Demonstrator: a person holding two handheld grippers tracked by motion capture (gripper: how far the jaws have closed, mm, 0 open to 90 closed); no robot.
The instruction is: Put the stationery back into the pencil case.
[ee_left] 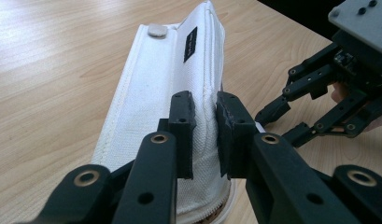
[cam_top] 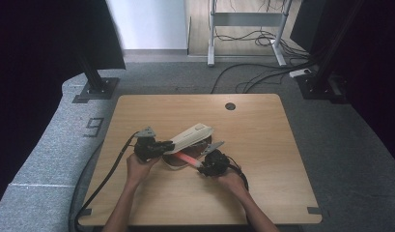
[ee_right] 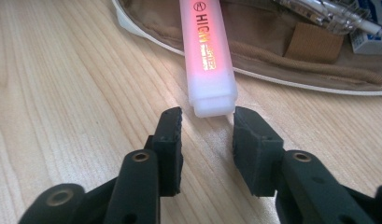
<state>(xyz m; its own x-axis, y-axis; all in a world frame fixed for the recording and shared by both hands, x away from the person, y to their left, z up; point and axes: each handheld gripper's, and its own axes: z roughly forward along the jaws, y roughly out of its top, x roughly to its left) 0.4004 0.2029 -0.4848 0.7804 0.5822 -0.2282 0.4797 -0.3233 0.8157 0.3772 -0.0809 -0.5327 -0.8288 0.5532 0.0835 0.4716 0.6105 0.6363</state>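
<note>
A white fabric pencil case [cam_top: 192, 134] lies in the middle of the wooden table [cam_top: 262, 183], its flap lifted. My left gripper [cam_top: 166, 145] is shut on the flap's edge; in the left gripper view the pads [ee_left: 206, 116] pinch the white cloth [ee_left: 156, 84]. A pink highlighter [cam_top: 188, 158] sticks out over the rim of the case's brown inside [ee_right: 272, 42] onto the table. My right gripper [cam_top: 203, 167] is open, its jaws [ee_right: 207, 128] just short of the highlighter's near end [ee_right: 208, 70], not touching it. The left gripper view also catches the right gripper [ee_left: 282, 125] at the right.
Pens [ee_right: 319, 11] and a small white-and-blue item [ee_right: 368, 39] lie inside the case. A round cable hole [cam_top: 230, 106] sits near the table's far edge. Black stand bases [cam_top: 94, 90] and floor cables [cam_top: 253, 77] lie beyond the table.
</note>
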